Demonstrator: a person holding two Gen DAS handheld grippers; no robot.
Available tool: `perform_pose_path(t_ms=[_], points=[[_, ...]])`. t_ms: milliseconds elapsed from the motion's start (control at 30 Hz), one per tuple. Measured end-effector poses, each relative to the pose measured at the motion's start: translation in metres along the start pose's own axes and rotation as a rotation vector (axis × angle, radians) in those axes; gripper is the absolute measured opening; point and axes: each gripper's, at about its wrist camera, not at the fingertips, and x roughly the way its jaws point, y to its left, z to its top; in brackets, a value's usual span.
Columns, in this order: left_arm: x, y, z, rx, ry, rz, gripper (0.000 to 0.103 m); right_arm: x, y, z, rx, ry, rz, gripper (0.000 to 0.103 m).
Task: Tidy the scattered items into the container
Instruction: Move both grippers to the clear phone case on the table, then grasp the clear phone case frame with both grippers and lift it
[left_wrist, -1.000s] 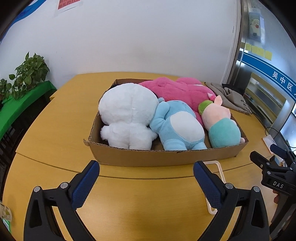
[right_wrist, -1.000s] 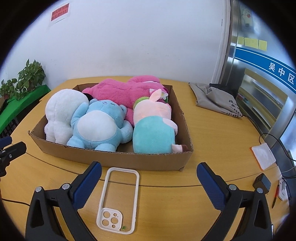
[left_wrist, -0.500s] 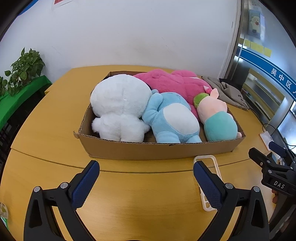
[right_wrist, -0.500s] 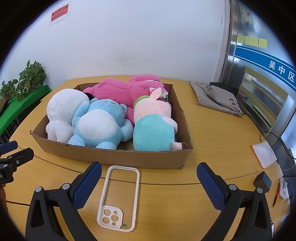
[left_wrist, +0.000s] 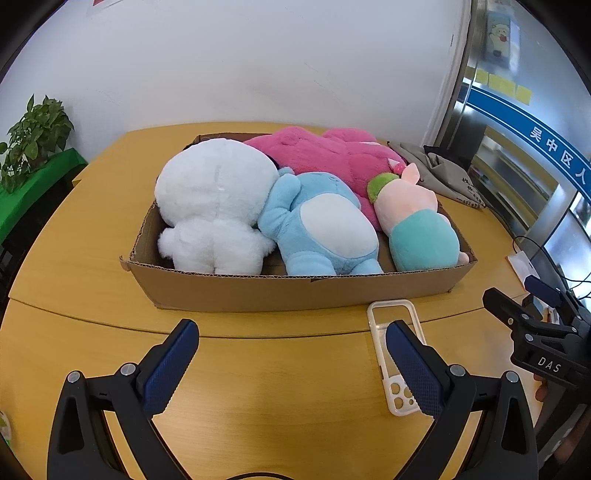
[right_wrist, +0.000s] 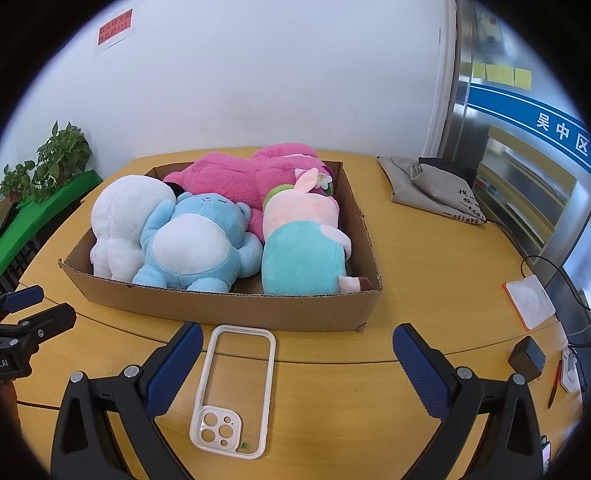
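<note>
Cardboard box (right_wrist: 229, 314) held four plush toys | phone case (right_wrist: 236, 391) remained on table (right_wrist: 424, 258), our next pick | right gripper (right_wrist: 297, 362), left gripper (left_wrist: 291, 354) gaped empty

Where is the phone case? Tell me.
The phone case lies flat on the table, outside the box, just before its front wall; in the right wrist view, beside the left finger.

box (right_wrist: 229, 308): cardboard, four plush toys inside | phone case (right_wrist: 234, 391): clear, flat on table beside box
</note>
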Motion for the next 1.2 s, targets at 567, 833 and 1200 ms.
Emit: perform_pose_path(t_ms=[567,833,1200], points=[[0.009,-0.013,0.003,0.016,0.022,-0.023,0.103,0.002,-0.010,-0.003,0.012,0.005,0.007,0.103],[0.039,-0.029,0.006,0.051,0.088,-0.082,0.103,0.019,-0.012,-0.033,-0.003,0.105,0.095,0.103],[0.124,-0.057,-0.004,0.086,0.273,-0.100,0.091,0.065,0.002,-0.088,-0.026,0.290,0.116,0.078]])
